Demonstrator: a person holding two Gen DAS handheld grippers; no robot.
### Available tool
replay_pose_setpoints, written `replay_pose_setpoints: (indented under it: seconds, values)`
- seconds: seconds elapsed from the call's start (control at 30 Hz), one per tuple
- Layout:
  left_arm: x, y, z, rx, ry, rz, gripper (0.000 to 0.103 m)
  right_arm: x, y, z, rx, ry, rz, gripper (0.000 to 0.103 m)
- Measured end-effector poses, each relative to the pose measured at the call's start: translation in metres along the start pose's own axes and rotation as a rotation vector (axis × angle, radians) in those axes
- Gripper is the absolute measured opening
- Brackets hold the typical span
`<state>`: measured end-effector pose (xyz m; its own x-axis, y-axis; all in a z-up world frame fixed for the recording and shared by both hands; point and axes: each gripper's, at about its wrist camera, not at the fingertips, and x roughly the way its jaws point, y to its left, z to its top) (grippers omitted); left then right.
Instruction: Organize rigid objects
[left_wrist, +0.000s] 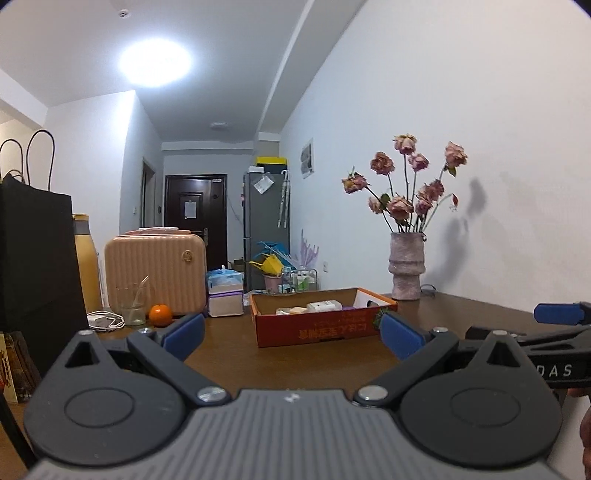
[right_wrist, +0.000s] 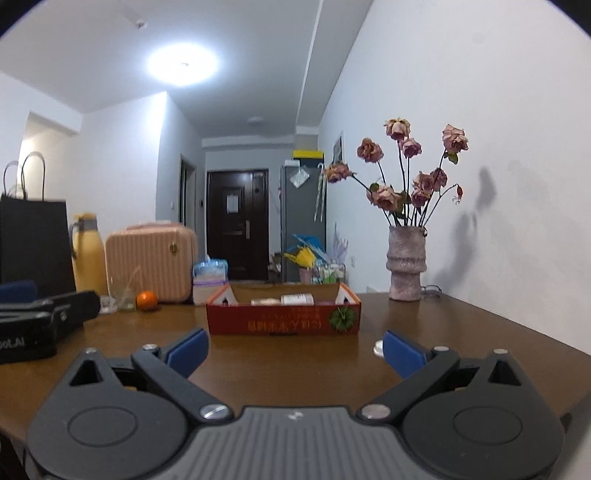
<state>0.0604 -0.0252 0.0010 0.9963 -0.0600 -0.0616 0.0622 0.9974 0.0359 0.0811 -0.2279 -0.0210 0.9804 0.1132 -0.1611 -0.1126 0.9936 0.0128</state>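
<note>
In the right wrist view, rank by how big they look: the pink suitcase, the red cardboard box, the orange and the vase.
1. Red cardboard box, closer to the camera, so unsure against the suitcase
2. Pink suitcase
3. Vase
4. Orange

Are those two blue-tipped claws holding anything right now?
No. The left gripper and the right gripper both gape open over the bare table, with nothing between their pads.

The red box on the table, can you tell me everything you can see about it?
The red box is a shallow, open-topped cardboard tray with orange printed lettering that looks upside down and a green plant picture near one corner. It sits flat on the brown table, away from both tools. A few small white and pale packages lie inside. Nothing else touches it.
</note>
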Motion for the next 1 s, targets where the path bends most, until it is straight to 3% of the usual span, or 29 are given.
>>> replay_pose_setpoints:
  seconds: [0.23,1.0]
  values:
    - [0.000,0.010,0.004,-0.052,0.035,0.019,0.103,-0.006,0.010,0.008,-0.006,-0.008,0.023,0.101]
    - [-0.006,0.012,0.005,-0.027,0.020,0.041,0.103,-0.011,0.016,0.013,0.001,-0.033,0.016,0.101]
